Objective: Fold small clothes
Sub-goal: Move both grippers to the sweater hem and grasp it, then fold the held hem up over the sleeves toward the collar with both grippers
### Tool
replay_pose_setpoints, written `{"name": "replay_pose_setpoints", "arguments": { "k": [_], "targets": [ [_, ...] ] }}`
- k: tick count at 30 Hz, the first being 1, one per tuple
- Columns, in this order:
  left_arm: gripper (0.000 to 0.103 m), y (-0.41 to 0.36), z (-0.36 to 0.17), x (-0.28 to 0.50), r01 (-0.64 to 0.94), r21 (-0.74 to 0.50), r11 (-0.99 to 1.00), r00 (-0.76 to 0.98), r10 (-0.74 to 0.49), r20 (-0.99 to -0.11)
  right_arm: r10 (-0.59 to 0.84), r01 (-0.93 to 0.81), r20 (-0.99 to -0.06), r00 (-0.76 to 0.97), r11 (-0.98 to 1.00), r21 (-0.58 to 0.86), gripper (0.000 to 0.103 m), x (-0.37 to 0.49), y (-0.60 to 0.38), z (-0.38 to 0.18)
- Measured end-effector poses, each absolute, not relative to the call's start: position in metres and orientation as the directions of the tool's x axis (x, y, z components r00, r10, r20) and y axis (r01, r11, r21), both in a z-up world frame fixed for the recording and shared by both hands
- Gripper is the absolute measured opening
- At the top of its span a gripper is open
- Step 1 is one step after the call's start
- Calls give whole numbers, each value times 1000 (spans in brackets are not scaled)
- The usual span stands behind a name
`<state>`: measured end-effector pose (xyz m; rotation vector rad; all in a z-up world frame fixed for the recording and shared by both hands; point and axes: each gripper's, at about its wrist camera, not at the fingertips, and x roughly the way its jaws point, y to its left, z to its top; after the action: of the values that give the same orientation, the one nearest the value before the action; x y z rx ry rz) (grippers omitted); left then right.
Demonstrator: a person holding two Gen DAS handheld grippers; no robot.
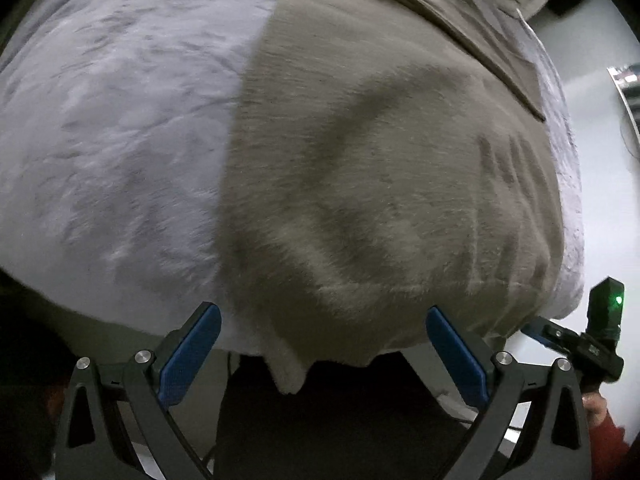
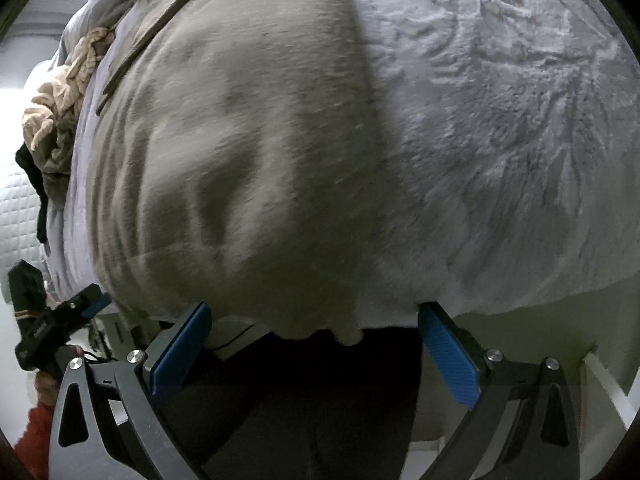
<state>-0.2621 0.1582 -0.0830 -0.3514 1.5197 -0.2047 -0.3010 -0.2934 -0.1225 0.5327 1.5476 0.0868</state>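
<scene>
A beige fleece garment (image 1: 380, 184) lies spread flat on a pale grey fluffy blanket (image 1: 112, 140), its near hem hanging a little over the front edge. My left gripper (image 1: 324, 316) stands open just short of that hem, its blue pads on either side of the hanging corner, nothing gripped. In the right wrist view the same garment (image 2: 240, 160) fills the left half, the blanket (image 2: 500, 140) the right. My right gripper (image 2: 316, 312) is also open at the front edge, fingers wide, apart from the cloth. Each gripper shows at the edge of the other's view.
A pile of crumpled tan and dark clothes (image 2: 60, 120) sits at the far left of the blanket, beside a white quilted surface (image 2: 16, 208). Folded beige fabric (image 1: 460, 8) lies at the garment's far end. Dark trousers of the person (image 1: 320, 420) stand below the edge.
</scene>
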Motion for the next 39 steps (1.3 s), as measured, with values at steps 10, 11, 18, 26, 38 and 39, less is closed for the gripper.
{"name": "replay_pose_setpoints", "arguments": {
  "k": [10, 11, 18, 26, 38, 39],
  "targets": [
    [103, 156, -96, -257, -48, -341, 939, 34, -339, -940, 478, 232, -875, 78, 845, 482, 103, -302, -291, -118],
    [103, 158, -97, -258, -54, -342, 938, 35, -341, -939, 486, 224, -870, 83, 841, 492, 103, -302, -289, -117],
    [91, 172, -99, -263, -92, -356, 930, 39, -354, -935, 503, 276, -857, 108, 813, 512, 101, -296, -289, -121],
    [10, 196, -90, -269, -103, -481, 871, 60, -477, -877, 579, 409, -799, 163, 697, 589, 18, -311, -309, -120],
    [10, 211, -1, -230, -44, -602, 797, 213, -581, -786, 724, 282, -581, 372, 509, 813, 17, -250, -305, -35],
    [10, 211, 5, -221, -38, -602, 798, 226, -580, -783, 725, 275, -574, 380, 504, 819, 17, -239, -306, -30]
  ]
}}
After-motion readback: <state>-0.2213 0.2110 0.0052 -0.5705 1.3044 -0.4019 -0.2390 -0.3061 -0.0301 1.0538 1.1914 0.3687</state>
